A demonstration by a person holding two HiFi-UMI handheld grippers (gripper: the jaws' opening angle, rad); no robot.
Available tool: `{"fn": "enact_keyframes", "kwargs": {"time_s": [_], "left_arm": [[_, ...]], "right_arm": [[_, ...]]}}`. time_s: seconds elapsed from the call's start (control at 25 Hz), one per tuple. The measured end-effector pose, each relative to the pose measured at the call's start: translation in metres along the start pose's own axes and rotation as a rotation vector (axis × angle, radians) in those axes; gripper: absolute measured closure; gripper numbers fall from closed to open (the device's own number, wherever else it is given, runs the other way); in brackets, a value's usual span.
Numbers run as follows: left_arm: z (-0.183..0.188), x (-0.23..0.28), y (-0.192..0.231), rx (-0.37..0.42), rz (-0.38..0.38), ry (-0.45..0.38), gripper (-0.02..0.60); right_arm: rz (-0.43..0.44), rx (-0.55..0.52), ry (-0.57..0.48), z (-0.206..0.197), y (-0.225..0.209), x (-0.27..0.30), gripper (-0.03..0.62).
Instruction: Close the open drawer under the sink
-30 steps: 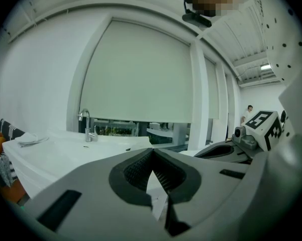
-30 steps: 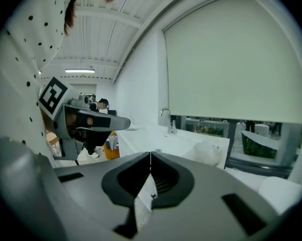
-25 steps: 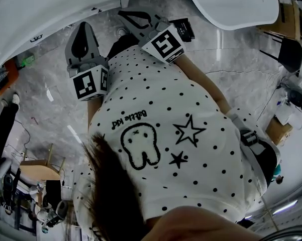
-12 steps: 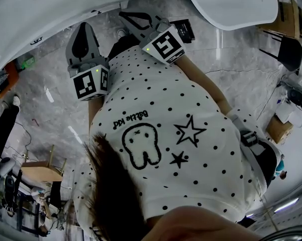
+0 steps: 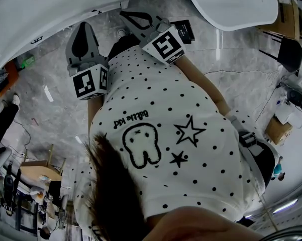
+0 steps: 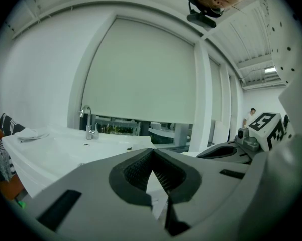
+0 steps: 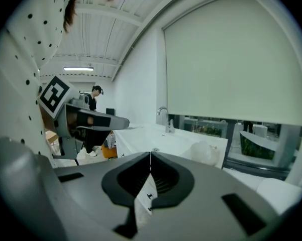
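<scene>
1. While the person holds them out from the chest, the left gripper [image 6: 152, 150] and the right gripper [image 7: 151, 154] are both closed and empty. I judge this a ready pose, with the approach not yet begun.
2. Far left stands the white sink counter [image 5: 65, 4] with its faucet [image 7: 164, 118]. The open drawer beneath it shows in no view.
3. Grey marble floor [image 5: 50, 79] lies below, in a bright room with a lowered roller blind [image 6: 140, 69].

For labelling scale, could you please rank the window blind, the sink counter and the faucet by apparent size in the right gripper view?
1. The window blind, largest by far.
2. The sink counter, though the right claw hides its near part.
3. The faucet, smallest.
</scene>
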State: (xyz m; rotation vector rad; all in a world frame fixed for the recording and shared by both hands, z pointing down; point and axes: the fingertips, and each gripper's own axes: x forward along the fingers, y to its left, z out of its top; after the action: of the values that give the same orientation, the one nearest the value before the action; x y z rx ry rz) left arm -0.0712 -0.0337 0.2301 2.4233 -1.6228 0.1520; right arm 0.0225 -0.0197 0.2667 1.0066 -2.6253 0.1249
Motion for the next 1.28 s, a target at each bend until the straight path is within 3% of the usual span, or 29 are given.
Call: {"fn": "enact_keyframes", "kwargs": {"time_s": [1.28], "left_arm": [[-0.0034, 0.0025, 0.0021, -0.013, 0.014, 0.009, 0.577]], "right_arm": [[0.013, 0.005, 0.005, -0.0041, -0.0026, 0.0021, 0.58]]}}
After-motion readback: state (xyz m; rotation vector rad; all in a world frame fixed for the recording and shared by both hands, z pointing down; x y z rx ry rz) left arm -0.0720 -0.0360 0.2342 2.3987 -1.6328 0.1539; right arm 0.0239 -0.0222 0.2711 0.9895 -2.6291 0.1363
